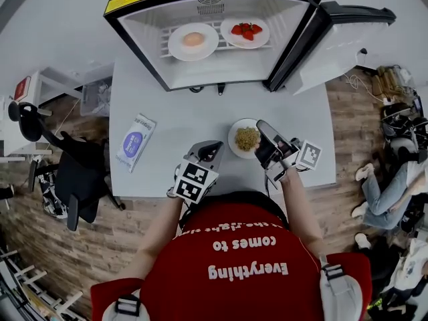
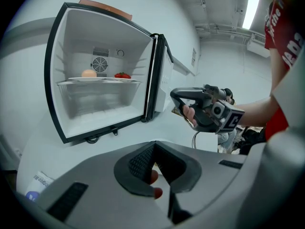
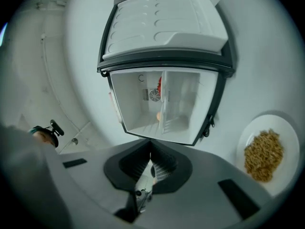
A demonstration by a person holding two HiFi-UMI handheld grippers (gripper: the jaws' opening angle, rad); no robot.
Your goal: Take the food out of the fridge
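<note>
White table (image 1: 180,112), open fridge (image 1: 144,42) at far edge. Two plates on shelf: bun plate (image 1: 175,45) at 12 o'clock from left gripper (image 1: 208,151), strawberry plate (image 1: 262,39) at 12 from right gripper (image 1: 265,142). Noodle plate (image 1: 233,136) already out, just beside right gripper at 9. Both grippers closed, empty. Right nearer strawberries, rolled sideways, aimed at fridge.

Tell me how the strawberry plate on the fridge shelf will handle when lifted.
The plate looks rigid and shallow, so it should probably lift flat without flexing. The strawberries sit loose on it and could roll off if it tilts.
</note>
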